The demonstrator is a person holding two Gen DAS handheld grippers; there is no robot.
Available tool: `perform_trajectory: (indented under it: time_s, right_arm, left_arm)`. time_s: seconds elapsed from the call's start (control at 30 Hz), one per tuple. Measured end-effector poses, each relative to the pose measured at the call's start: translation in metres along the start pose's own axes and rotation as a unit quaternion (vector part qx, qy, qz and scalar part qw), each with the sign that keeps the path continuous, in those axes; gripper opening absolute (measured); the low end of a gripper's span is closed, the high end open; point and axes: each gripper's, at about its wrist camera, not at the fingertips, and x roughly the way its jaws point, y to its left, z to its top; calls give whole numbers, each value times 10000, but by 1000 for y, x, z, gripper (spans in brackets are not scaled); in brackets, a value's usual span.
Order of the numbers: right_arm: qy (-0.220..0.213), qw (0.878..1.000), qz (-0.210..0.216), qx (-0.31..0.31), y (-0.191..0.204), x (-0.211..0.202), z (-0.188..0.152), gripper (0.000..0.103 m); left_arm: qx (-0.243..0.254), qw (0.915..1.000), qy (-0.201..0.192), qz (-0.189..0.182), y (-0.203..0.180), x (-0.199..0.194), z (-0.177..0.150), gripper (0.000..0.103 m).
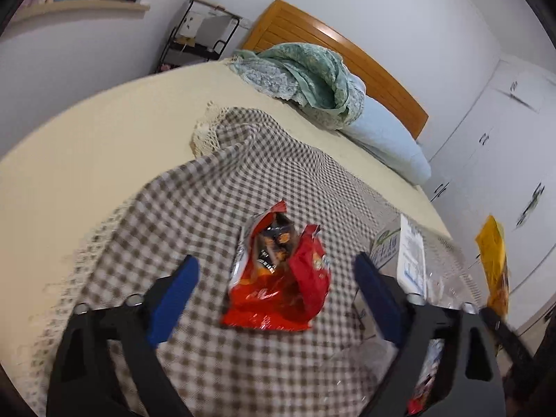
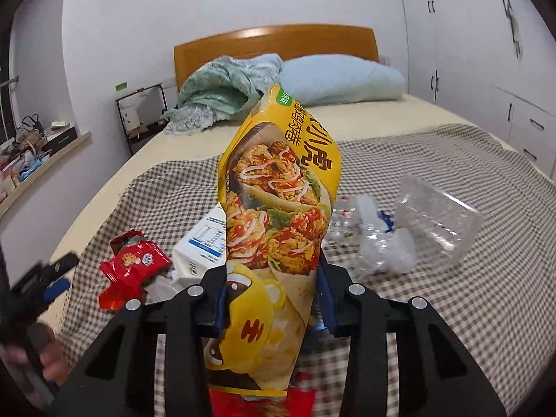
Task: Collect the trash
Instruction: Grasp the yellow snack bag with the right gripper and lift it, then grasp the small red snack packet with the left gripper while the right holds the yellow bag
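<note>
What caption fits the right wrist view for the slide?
Right gripper clamps an upright yellow food wrapper above the checked cloth, with red snack bag and clear plastic tray lying behind.

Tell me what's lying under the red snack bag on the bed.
The red snack bag rests on the brown checked cloth, which covers the cream bedsheet. Whether anything smaller lies beneath the bag cannot be seen, since the bag covers that spot.

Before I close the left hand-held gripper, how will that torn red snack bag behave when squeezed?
The red snack bag looks torn open and crumpled, so probably floppy and light, collapsing between the pads. Its glossy film may be slippery. The left hand-held gripper stands open around it.
</note>
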Motion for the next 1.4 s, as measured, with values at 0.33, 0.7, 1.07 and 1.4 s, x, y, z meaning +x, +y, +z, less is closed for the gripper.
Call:
perform_trajectory:
  time_s: [0.33, 0.7, 1.07, 1.4]
  right_arm:
    - [137, 9979, 512, 366, -20, 18, -12, 40]
    - [363, 9959, 712, 435, -22, 22, -19, 40]
    - [272, 9960, 743, 420, -16, 12, -19, 40]
    - [389, 9954, 762, 422, -18, 22, -22, 40]
  left_arm:
    - [-444, 9966, 676, 148, -5, 54, 4, 38]
    - [-558, 9974, 440, -132, -16, 37, 11, 0]
    - [-1384, 9844, 830, -697, -6, 54, -3, 64]
    - [-1146, 9891, 698, -600, -15, 64, -5, 7]
